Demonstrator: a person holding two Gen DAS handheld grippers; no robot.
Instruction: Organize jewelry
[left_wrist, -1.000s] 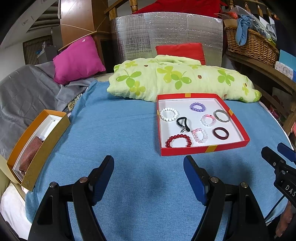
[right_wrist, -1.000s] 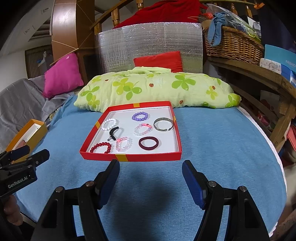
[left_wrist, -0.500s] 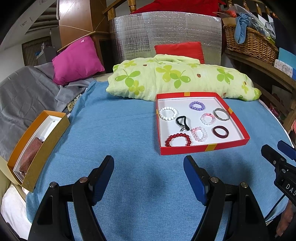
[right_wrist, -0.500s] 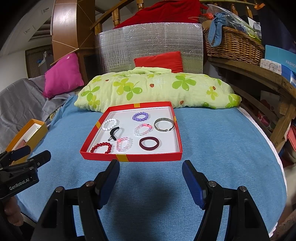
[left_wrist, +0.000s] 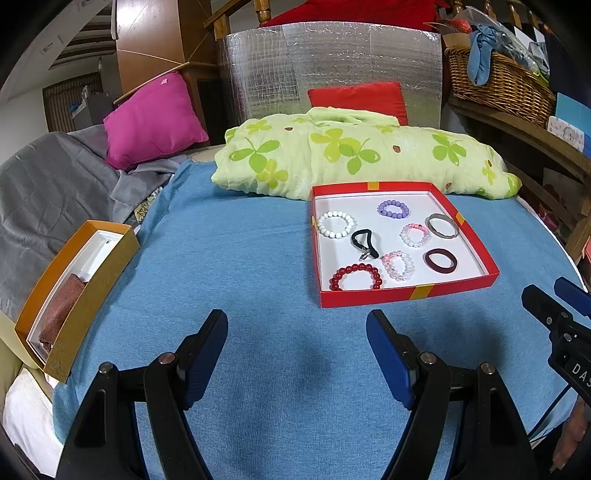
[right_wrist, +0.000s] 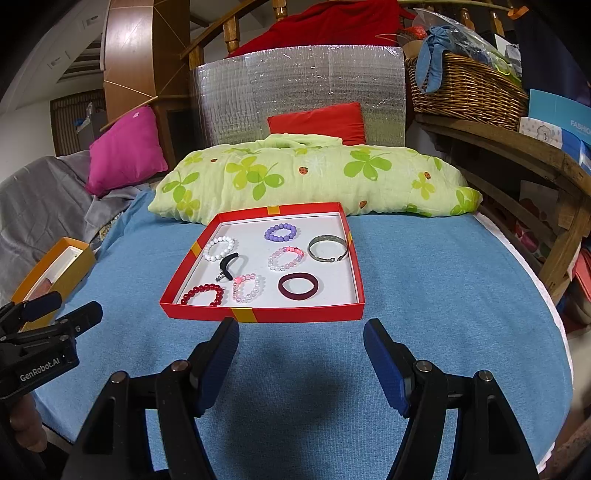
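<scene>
We see the right gripper (left_wrist: 554, 295) cut off by the frame edge, and the orange box's (right_wrist: 55, 273) near end hidden behind the left gripper (right_wrist: 62, 308).

home bedroom, pillows (left_wrist: 155, 120), wicker basket (right_wrist: 465, 92)

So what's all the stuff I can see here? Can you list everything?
Red tray: 1, red with yellow tabs, on the blue cloth.
Bracelets: 8 in the tray; white, purple, silver bangle, black band, two pale pink, maroon band, red beads.
Orange box: 1, left edge, brown cloth inside.
Blue cloth: 1, covering the surface.
Green clover bundle: 1, behind the tray.
Pink pillow: 1, back left.
Red pillow: 1, back.
Wicker basket: 1, right shelf.
Left gripper: open, empty.
Right gripper: open, empty.
</scene>
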